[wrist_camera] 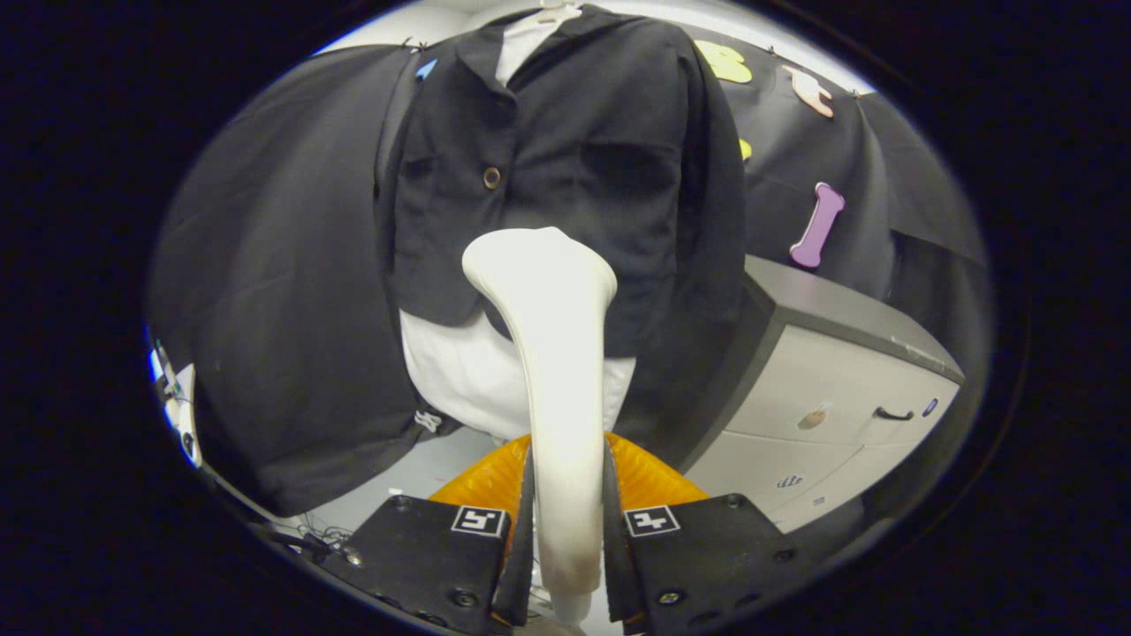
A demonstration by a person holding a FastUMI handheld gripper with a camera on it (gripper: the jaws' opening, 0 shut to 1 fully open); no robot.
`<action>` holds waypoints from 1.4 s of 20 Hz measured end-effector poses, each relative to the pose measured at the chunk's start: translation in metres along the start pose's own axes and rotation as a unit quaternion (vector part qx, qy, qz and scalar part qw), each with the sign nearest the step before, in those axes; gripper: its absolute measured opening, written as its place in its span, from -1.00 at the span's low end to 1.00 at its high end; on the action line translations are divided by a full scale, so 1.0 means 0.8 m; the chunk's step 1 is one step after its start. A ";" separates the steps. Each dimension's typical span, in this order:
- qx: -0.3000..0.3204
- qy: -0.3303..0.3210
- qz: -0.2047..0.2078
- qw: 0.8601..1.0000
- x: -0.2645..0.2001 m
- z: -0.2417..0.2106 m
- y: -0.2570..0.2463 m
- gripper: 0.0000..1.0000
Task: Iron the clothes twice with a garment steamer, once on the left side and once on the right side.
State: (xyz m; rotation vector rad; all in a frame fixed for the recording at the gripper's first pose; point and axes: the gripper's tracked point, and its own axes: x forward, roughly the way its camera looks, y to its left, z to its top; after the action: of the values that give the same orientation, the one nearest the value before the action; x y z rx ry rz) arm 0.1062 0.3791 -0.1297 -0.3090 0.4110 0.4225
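The gripper [565, 521] has its jaws clamped on the handle of a white garment steamer [552, 353], one finger pressing on each side of the handle's lower part. The steamer rises from between the fingers and widens into a rounded, flared head, which stands in front of the lower half of the clothes, over the hem of the jacket; whether the head touches the fabric cannot be told.

The clothes hang straight ahead, beyond the fingers: a black jacket [565, 168] with a collar, a brownish button [491, 177] on its front, and a chest pocket to the button's right. Under it is a white shirt [468, 380], visible at the open neck at the top and again as a broad white panel below the jacket's hem, on either side of the steamer's handle. A small dark mark sits on the shirt's lower left corner, too small to read.

Just behind the fingers, at the base of the handle, an orange ribbed part [495, 481] spreads out to both sides.

To the right of the clothes stands a cabinet [831, 397] with a grey top and pale drawers; one drawer has a dark handle [893, 413]. The booth's black cloth wall hangs behind and to the left of the jacket.
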 end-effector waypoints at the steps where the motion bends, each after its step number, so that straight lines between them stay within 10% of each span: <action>1: 0.001 -0.020 0.005 1.000 -0.005 0.024 0.006 -0.29; 14: -0.043 -0.332 0.065 0.940 -0.058 0.353 0.128 -0.28; 28: -0.054 -0.454 -0.056 0.887 -0.033 0.558 0.154 -0.29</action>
State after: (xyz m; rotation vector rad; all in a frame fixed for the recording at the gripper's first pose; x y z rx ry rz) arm 0.1708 0.6428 0.2464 -0.2101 -0.5527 0.4316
